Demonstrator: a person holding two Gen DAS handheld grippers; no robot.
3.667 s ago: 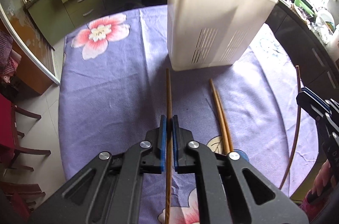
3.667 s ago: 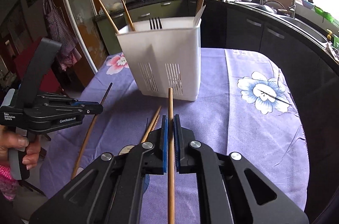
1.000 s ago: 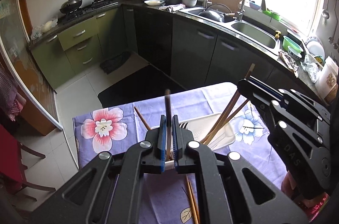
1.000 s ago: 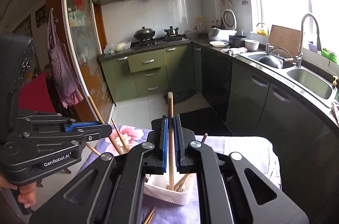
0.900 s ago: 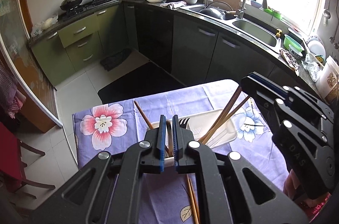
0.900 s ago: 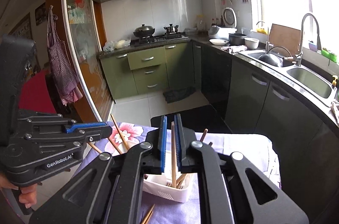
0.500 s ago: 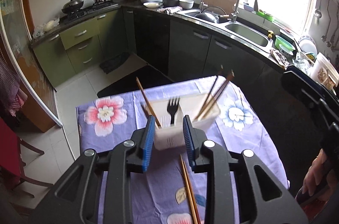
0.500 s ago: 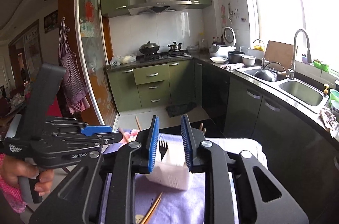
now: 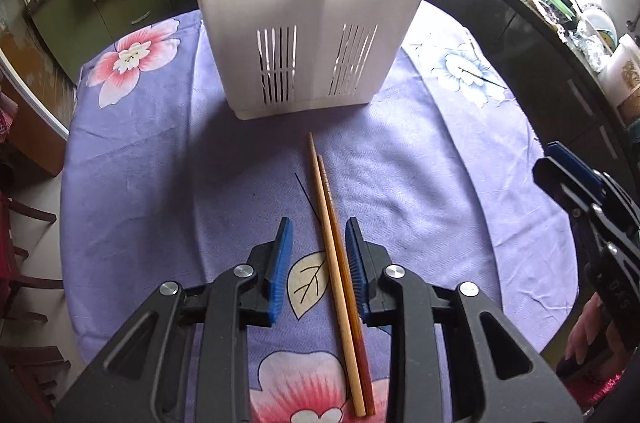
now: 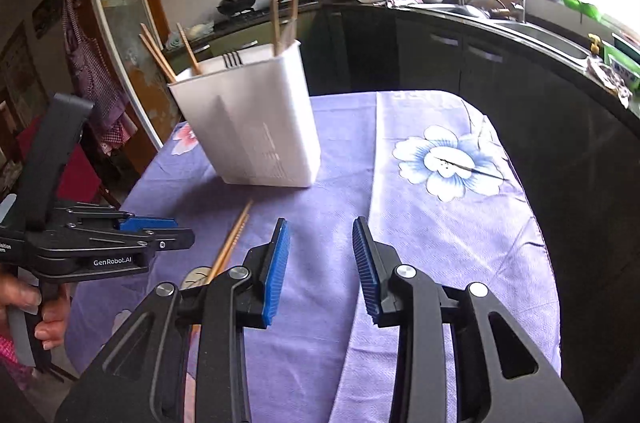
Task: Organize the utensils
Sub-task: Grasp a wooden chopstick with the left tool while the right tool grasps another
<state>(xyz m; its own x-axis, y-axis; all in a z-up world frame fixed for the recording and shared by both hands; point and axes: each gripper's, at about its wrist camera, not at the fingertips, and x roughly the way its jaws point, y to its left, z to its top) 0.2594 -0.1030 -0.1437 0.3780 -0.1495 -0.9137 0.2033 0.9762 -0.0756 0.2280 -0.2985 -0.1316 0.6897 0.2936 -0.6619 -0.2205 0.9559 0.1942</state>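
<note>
A white slotted utensil holder (image 9: 312,23) stands on the purple flowered tablecloth (image 9: 160,163); it holds several wooden chopsticks and a fork. It also shows in the right wrist view (image 10: 248,127). Two wooden chopsticks (image 9: 336,255) lie side by side on the cloth in front of it. My left gripper (image 9: 319,235) is open and low over the cloth, its jaws on either side of the chopsticks, which lie close to the right jaw. My right gripper (image 10: 320,243) is open and empty, to the right of the chopsticks (image 10: 234,239).
The right gripper's body (image 9: 592,207) shows at the right edge of the left wrist view. The left gripper (image 10: 92,247) and the hand holding it show at the left of the right wrist view. Dark kitchen cabinets and a sink counter (image 10: 520,35) lie beyond the table.
Both grippers let their chopsticks drop into the holder and opened. Both then came down from above the holder to the table; the left one now straddles the two lying chopsticks.
</note>
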